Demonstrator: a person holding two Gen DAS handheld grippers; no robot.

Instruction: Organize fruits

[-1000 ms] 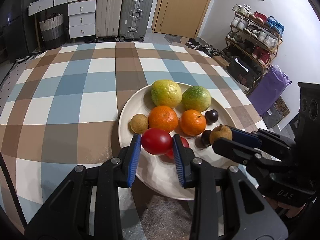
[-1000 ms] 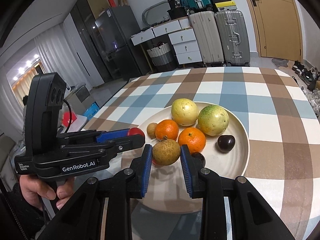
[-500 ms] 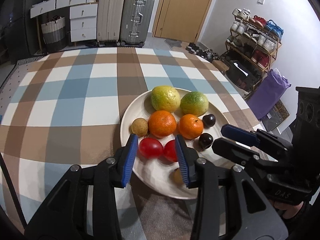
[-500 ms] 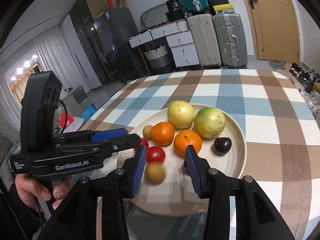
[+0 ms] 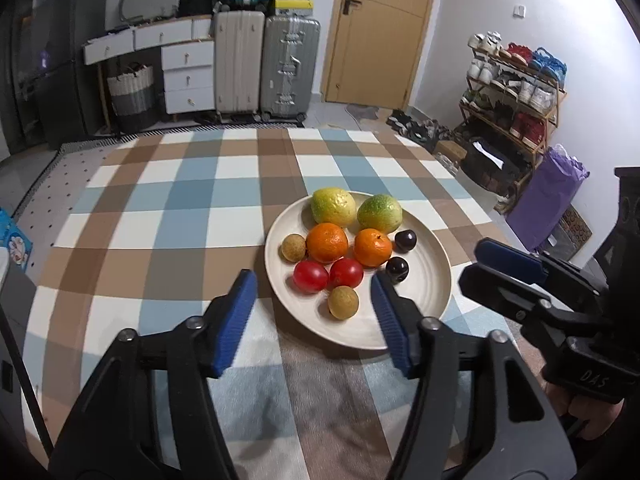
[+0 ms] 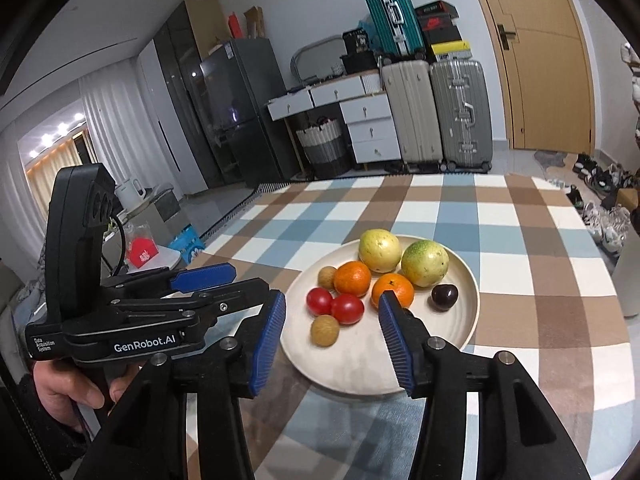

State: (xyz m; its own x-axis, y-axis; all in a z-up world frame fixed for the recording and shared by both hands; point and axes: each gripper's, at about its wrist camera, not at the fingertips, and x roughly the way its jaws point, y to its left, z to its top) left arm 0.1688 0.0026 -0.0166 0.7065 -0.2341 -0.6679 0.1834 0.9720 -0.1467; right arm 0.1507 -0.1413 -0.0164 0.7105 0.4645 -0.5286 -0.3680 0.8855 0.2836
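Nine fruits sit on the cream plate (image 5: 436,280), centre frame. Left gripper (image 5: 312,316) and right gripper (image 6: 332,336) both gape wide, holding nothing. Risk: the loose longan (image 5: 343,302) near the plate's front could roll if a finger nudges it. Legible: "GenRobot.AI", "Data Acquisition System" lower left; "DAS" lower right.
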